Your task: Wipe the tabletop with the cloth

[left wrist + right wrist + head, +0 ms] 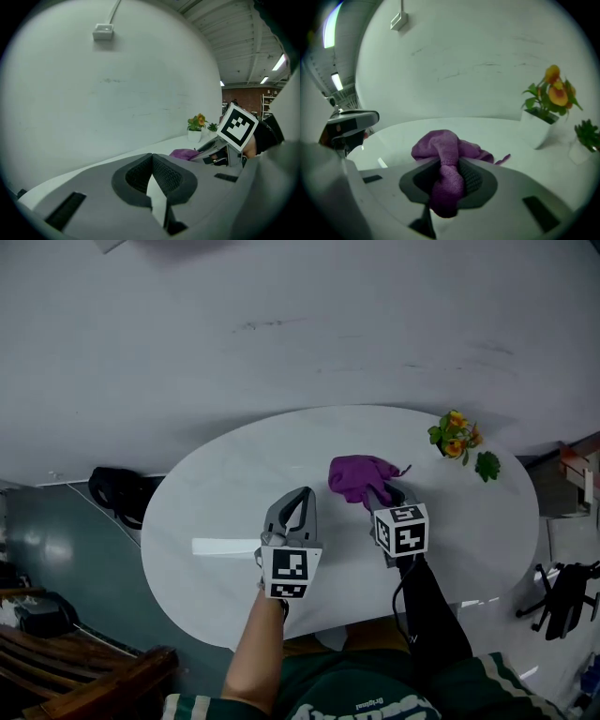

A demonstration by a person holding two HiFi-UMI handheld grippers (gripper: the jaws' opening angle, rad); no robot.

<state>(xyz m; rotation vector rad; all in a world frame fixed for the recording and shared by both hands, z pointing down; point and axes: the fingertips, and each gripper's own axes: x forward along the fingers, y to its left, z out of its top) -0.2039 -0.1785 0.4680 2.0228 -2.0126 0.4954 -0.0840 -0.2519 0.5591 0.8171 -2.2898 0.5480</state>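
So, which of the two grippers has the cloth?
The right gripper: the purple cloth is pinched between its jaws. The left gripper is shut on nothing.

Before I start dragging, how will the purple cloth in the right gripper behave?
Probably floppy: the purple cloth bunches in soft folds where the right gripper pinches it. Likely light, so it should trail and spread rather than push stiffly. The glossy tabletop may let it slide easily.

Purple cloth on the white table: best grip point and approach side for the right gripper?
Take the purple cloth by the raised, bunched fold at its near edge, coming in low from the person's side. That ridge stands off the table, so jaws can close round it; the rest spreads toward the wall. The right gripper is shut on that fold.
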